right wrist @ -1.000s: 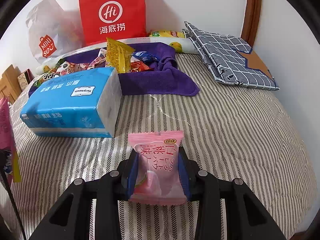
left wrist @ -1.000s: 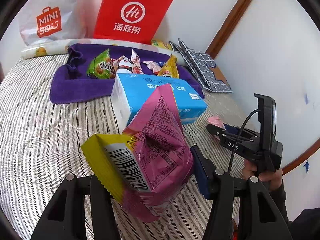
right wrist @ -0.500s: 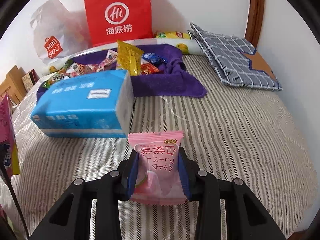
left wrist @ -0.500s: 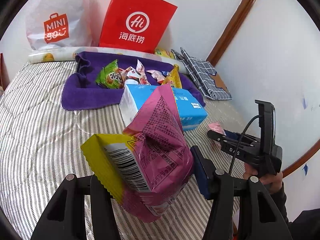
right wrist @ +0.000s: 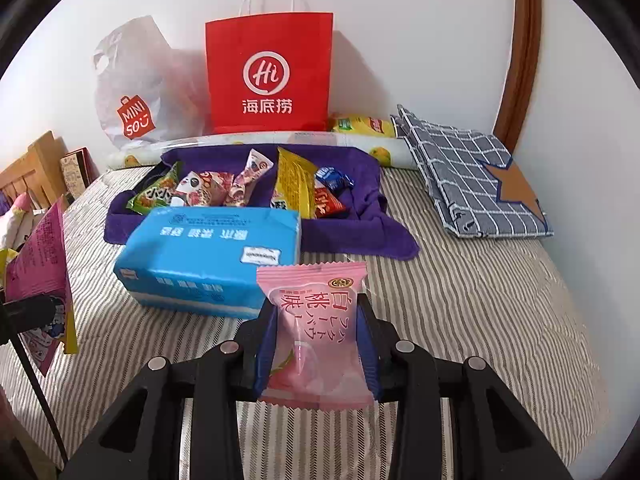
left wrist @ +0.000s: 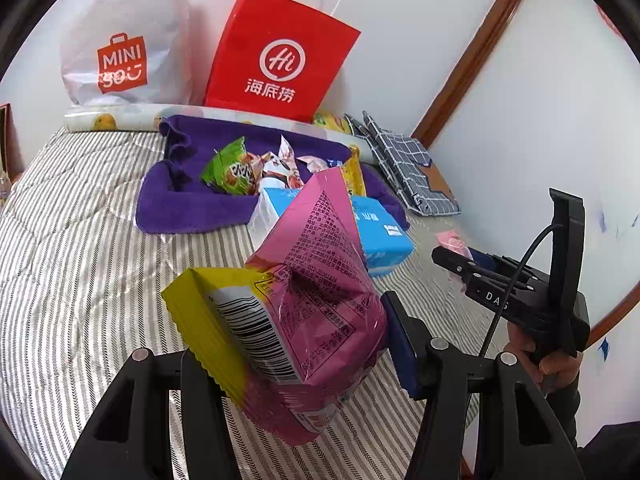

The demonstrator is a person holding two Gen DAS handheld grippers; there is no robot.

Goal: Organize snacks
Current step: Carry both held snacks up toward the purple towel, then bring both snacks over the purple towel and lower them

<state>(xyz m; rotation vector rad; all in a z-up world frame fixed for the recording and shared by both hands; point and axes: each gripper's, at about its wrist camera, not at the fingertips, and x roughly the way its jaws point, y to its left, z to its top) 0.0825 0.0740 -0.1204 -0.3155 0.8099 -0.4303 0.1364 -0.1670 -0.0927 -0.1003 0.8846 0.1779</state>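
I have a puffy pink-and-yellow foil snack bag [left wrist: 304,320] clamped in my left gripper [left wrist: 296,364] and a small pale pink peach-candy packet [right wrist: 316,332] pinched in my right gripper [right wrist: 316,344], both in front of the blue tissue pack [right wrist: 208,256]. This looks like the carry step; next, I reckon, both go beyond that pack into the purple towel tray [right wrist: 344,240].

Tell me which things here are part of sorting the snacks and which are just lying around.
Job: pink bag, peach sweet, snack pile, purple towel.
Lying about: tissue pack, red bag, white bag, checked cloth.
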